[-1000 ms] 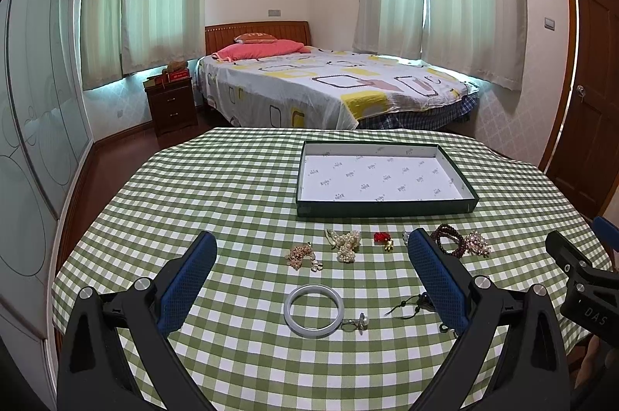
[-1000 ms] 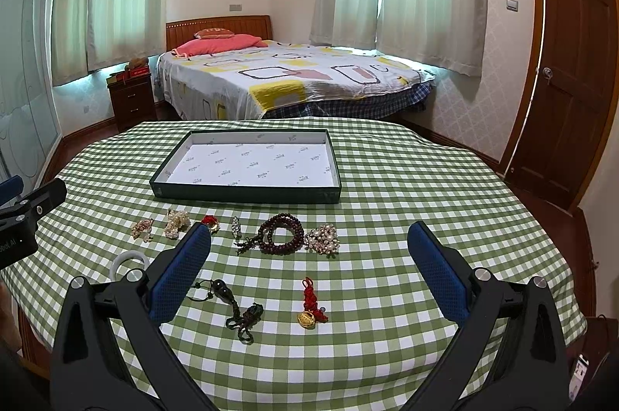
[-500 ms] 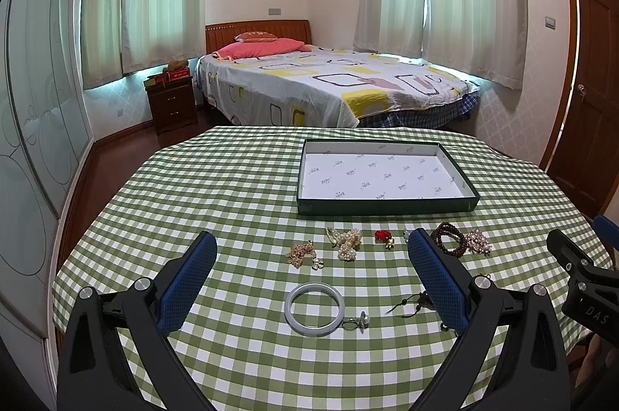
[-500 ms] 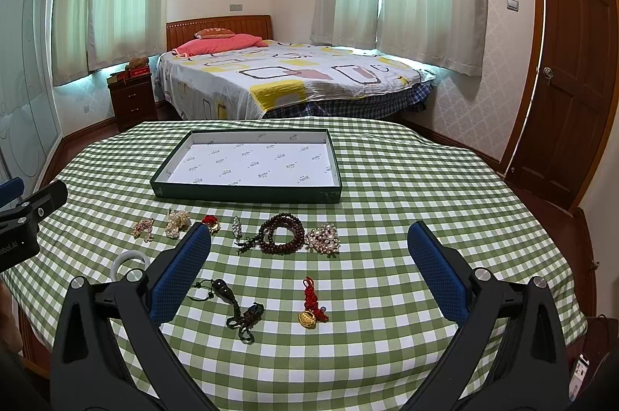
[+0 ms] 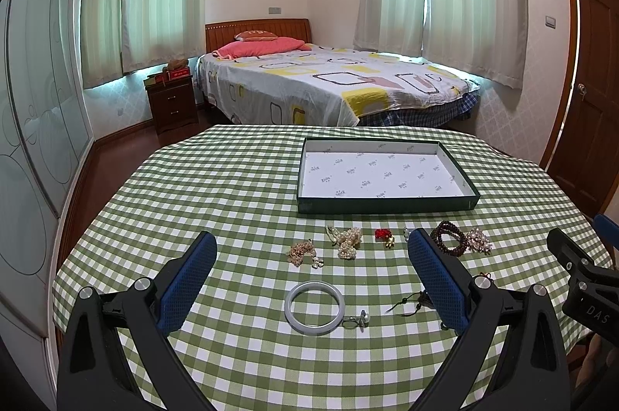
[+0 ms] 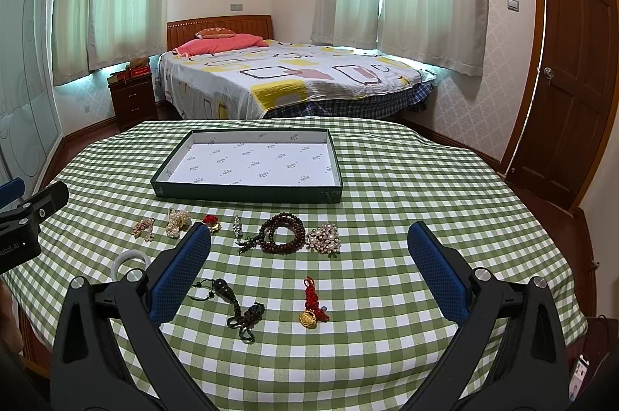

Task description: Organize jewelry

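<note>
A shallow dark green box [image 5: 387, 208] [image 6: 247, 193] with a white inside lies on the checked table, nothing in it. Jewelry lies loose in front of it: a pale jade bangle [image 5: 314, 307], a small ring [image 5: 356, 320], a pearl cluster [image 5: 347, 241], a dark wooden bead bracelet [image 6: 281, 237], a crystal piece [image 6: 324, 237], a red cord with a gold charm [image 6: 312, 303] and a dark corded pendant [image 6: 236, 306]. My left gripper [image 5: 311, 258] is open and empty above the bangle. My right gripper [image 6: 309, 256] is open and empty above the bracelet.
The round table has a green and white checked cloth [image 6: 406, 186]. A bed [image 5: 329, 82] stands behind it, a nightstand [image 5: 172, 103] to its left and a wooden door [image 6: 572, 63] on the right. The other gripper shows at each view's side edge.
Both views have shifted very slightly, with the box and jewelry a touch lower and nearer. Both grippers stay open and nothing on the table has moved.
</note>
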### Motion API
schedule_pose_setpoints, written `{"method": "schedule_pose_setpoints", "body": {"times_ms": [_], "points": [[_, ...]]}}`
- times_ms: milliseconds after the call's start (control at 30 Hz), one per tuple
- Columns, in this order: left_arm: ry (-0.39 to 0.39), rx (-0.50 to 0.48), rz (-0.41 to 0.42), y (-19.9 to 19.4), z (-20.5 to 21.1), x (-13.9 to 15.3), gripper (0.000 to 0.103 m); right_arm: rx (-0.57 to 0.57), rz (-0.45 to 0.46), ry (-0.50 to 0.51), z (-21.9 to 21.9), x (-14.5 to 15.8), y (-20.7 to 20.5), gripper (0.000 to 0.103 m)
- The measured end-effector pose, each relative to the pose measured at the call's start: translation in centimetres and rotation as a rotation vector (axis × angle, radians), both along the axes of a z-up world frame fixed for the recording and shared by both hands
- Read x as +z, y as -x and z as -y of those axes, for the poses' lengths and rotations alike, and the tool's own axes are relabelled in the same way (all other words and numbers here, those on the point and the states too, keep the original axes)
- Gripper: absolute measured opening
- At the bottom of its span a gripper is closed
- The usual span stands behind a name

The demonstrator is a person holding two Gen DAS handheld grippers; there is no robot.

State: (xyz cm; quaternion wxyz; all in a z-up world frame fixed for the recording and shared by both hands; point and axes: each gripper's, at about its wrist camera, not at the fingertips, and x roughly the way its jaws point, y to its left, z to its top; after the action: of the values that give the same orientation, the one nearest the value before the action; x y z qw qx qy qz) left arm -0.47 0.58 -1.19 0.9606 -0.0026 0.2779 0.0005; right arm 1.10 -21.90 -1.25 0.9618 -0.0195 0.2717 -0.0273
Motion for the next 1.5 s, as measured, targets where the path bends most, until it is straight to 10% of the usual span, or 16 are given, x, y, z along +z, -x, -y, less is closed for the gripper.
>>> {"method": "schedule_pose_setpoints", "body": {"times_ms": [733,1500], "points": [[-0.005,0.001,-0.016,-0.6,-0.1,-0.6,0.096,0.007,-0.013,-0.006,-0.7,-0.6,-0.2,0.099],[0.048,0.020,-0.335,-5.6,-3.4,-10.9,0.095,0.045,-0.248,-0.081,0.3,-10.2,-4.7,0.099]]}}
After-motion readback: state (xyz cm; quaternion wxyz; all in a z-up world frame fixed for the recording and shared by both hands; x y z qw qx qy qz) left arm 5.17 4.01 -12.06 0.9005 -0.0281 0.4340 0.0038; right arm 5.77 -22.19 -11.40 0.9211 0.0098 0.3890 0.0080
